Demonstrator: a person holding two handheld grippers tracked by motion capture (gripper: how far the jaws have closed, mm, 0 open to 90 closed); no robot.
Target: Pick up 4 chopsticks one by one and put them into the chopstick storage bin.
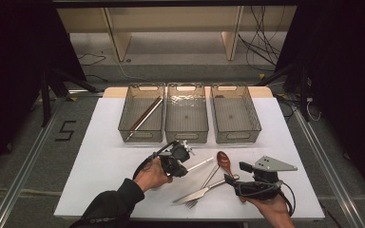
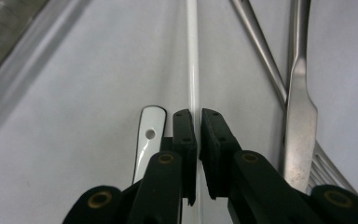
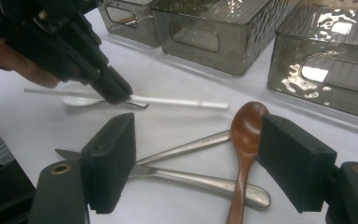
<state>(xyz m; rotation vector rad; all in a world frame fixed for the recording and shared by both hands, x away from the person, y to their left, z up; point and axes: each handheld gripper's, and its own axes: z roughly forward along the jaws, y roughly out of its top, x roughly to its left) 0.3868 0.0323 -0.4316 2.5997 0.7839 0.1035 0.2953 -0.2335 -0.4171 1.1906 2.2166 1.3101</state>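
White plastic chopstick [image 2: 193,70], long and thin, sits pinched between the shut jaws of the left gripper [image 1: 180,159], which grips it near one end, so nearly all its length runs straight ahead of the tips. In the right gripper view the stick [image 3: 177,101] lies level just above the white table [image 1: 104,156], with a white ceramic spoon [image 3: 77,99] under the left tongs. Three smoky translucent plastic bins stand beyond the left tongs; the left bin [image 1: 142,114] already holds a dark chopstick and a pale one [image 1: 145,115] lying along its length. By this reading, the held stick's axis runs crosswise to that bin, so it needs turning before it goes in. The right gripper [image 1: 235,183] hangs open with nothing held, over a brown wooden spoon [image 3: 244,140], a steel knife [image 1: 202,192] and a steel fork [image 1: 195,200].
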